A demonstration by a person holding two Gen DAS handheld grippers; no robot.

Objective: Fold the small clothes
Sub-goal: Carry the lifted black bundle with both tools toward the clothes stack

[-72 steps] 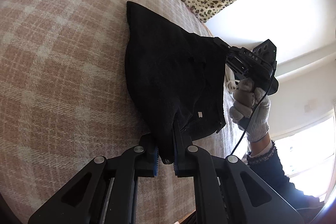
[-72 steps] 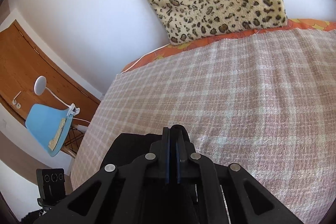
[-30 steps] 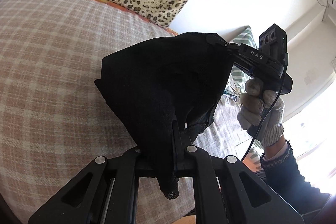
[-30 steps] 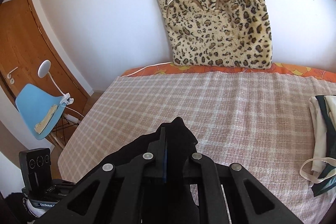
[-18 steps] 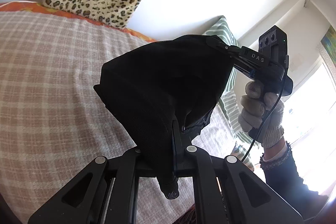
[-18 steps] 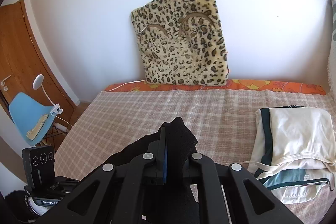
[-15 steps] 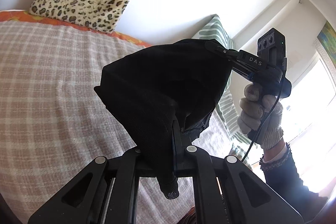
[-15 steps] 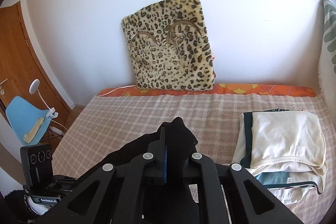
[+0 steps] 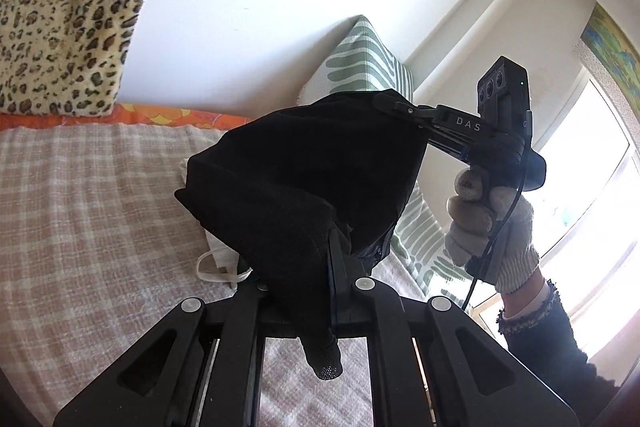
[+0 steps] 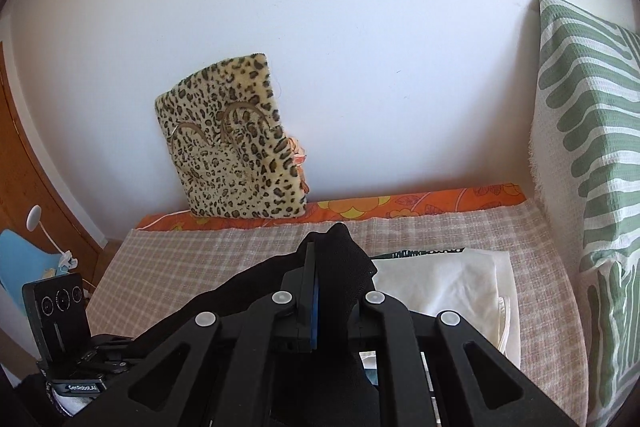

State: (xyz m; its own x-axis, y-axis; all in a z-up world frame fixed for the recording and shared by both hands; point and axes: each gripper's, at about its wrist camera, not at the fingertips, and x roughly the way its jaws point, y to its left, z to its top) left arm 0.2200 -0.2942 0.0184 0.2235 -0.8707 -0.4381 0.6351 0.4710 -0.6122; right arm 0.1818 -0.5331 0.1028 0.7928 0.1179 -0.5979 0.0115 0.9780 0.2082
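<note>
A black garment (image 9: 304,171) hangs in the air above the plaid bed cover (image 9: 80,219), stretched between both grippers. My left gripper (image 9: 326,247) is shut on its near edge, with a cloth tip hanging below the jaws. My right gripper (image 9: 390,102), held by a gloved hand, is shut on its far upper corner. In the right wrist view the right gripper (image 10: 316,259) pinches the black cloth (image 10: 344,267), which drapes over its fingers. A folded pile of white and dark green clothes (image 10: 452,283) lies on the bed just beyond it.
A leopard-print cushion (image 10: 236,155) leans on the white wall behind the bed. A green striped pillow (image 10: 592,155) stands at the right. A blue chair (image 10: 24,267) and a wooden door (image 10: 24,163) are at the left. The left gripper's body (image 10: 60,315) shows low left.
Both grippers have lifted the black garment off the bed and carried it to the right, towards the striped pillow and the folded pile. Both stayed shut on it.
</note>
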